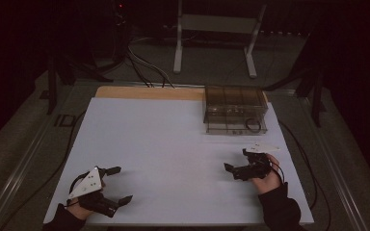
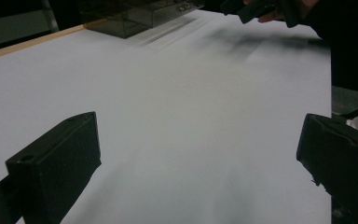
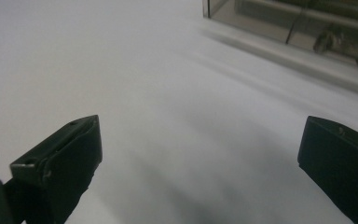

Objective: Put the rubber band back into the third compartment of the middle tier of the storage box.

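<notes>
My left gripper (image 1: 118, 184) has its jaws spread wide with nothing between them, hovering over the near-left part of the white table sheet (image 1: 164, 144). In the left gripper view the 2 black jaws frame bare sheet and nothing else. My right gripper (image 1: 237, 160) is likewise released, jaws apart and empty, over the near-right part of the sheet; in the right gripper view the gap between the jaws holds only white surface.

Outward from there, the thing nearest my right gripper is the clear smoky plastic box (image 1: 235, 109), standing at the far-right of the sheet, apart from both grippers. The right gripper view catches its near wall (image 3: 279, 23) at the top edge.

Risks as I judge them: the box is light-looking and transparent, so if I come in with 1 jaw too low I could shove it across the smooth sheet instead of entering it. Its walls are hard to read in this dim light, and I could clip the rim on the way in. The dividers leave tight compartments, so wide jaws might jam against a partition.

The box looks split into several compartments. In the near-right compartment lies a dark ring (image 1: 253, 125), possibly a band or loop. Other compartments hold small pale items (image 3: 345, 44); they are too blurred for me to identify.
</notes>
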Available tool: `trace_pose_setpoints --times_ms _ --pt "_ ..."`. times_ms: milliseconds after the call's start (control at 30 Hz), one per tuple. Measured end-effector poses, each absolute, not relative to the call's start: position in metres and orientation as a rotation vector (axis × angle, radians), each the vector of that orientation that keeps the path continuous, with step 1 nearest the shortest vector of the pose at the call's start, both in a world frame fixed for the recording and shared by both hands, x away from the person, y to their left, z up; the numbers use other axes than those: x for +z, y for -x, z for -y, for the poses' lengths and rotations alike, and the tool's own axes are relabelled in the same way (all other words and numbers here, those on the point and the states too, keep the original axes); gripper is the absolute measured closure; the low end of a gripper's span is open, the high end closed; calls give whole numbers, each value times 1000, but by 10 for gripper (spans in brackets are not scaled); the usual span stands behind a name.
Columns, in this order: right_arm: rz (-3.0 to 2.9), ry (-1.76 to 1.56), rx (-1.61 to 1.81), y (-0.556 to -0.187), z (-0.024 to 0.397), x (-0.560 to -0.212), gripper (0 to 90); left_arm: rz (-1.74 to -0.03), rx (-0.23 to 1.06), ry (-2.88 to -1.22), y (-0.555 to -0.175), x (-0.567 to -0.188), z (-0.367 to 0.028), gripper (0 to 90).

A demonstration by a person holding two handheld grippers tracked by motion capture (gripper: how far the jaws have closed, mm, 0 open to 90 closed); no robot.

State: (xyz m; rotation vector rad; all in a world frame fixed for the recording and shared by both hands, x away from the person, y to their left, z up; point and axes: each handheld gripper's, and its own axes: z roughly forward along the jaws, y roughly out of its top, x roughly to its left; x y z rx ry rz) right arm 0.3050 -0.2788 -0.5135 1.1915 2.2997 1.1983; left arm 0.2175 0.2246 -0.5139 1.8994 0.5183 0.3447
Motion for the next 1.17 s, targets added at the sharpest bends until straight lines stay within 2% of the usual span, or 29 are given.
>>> trace_pose_setpoints --times_ms 567,1167 --pt "-2274 -1182 1148 -265 309 -533 0 -520 345 -1901 -216 -515 -225 3" --pt "-2218 -1201 1178 -262 324 -534 0 -515 344 -1912 -216 -516 -224 3"
